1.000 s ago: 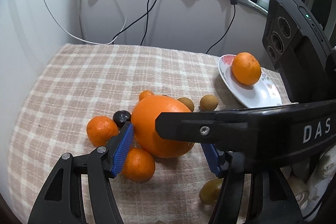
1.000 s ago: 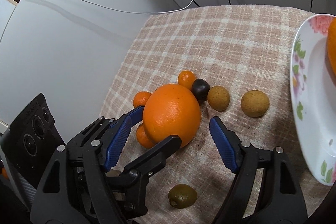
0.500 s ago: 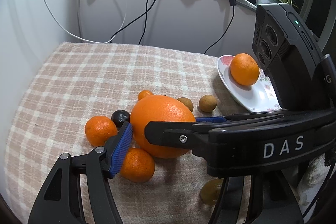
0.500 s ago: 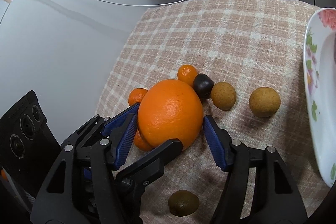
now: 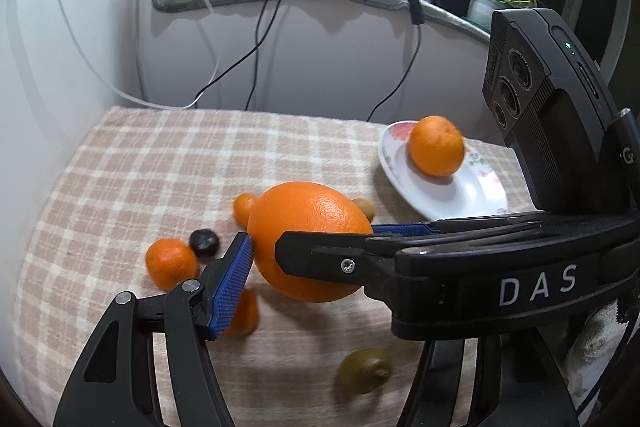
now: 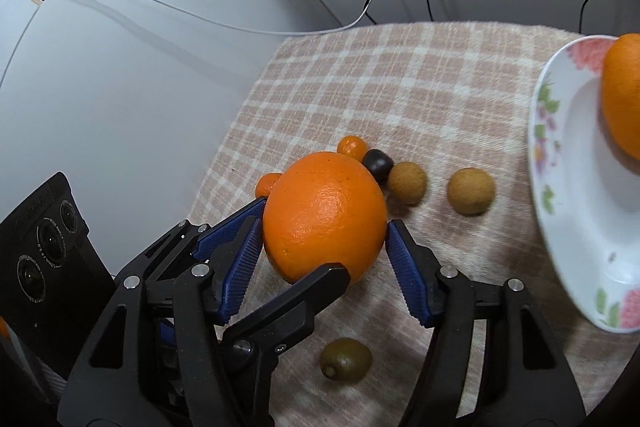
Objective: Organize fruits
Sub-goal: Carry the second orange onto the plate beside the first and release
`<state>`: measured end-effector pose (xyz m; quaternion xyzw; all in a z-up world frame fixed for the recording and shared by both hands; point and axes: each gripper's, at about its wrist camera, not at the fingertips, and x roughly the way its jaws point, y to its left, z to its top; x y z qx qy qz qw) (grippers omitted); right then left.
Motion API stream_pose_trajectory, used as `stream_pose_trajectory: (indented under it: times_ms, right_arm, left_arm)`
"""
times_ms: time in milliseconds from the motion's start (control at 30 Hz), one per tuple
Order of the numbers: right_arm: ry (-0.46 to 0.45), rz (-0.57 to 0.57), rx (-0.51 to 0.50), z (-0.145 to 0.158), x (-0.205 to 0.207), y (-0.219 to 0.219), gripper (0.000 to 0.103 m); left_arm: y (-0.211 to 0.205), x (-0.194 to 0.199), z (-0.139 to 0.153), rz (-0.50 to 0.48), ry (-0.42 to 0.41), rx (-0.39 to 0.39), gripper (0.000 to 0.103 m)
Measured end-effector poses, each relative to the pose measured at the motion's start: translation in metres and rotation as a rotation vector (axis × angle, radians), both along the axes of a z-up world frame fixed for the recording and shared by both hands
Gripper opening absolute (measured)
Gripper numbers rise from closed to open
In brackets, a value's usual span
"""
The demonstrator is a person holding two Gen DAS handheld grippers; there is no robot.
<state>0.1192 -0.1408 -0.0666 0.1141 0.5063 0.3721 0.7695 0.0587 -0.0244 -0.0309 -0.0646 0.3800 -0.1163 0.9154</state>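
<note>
Both tongs, left (image 5: 312,251) and right (image 6: 324,247), pinching one big orange (image 6: 324,219); uneven pull risks dropping it onto the near fruit.

A large orange (image 6: 325,217), glossy and dimpled, sits clamped between blue pads on both sides, clear of the checked cloth (image 6: 400,79). Behind it lie a small mandarin (image 6: 352,147), a dark plum-like fruit (image 6: 378,163) and two tan round fruits (image 6: 407,183) (image 6: 471,191) in a loose row. A greenish kiwi-like fruit (image 6: 345,359) lies nearest the camera. Two more mandarins (image 5: 171,263) (image 5: 242,313) rest beside the orange. Another orange (image 5: 436,145) sits on the flowered white plate (image 5: 440,195) well apart.
</note>
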Motion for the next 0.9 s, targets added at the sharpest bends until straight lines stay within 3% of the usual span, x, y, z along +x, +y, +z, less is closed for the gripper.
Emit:
stream_pose_trajectory:
  times_ms: [467, 900]
  right_arm:
    - [-0.058, -0.114, -0.016, 0.022, -0.009, -0.075, 0.066]
    - [-0.062, -0.205, -0.056, 0.019, -0.013, -0.137, 0.066]
  left_arm:
    - [-0.063, 0.008, 0.014, -0.117, -0.041, -0.03, 0.063]
    - [-0.116, 0.018, 0.011, -0.204, -0.028, -0.037, 0.063]
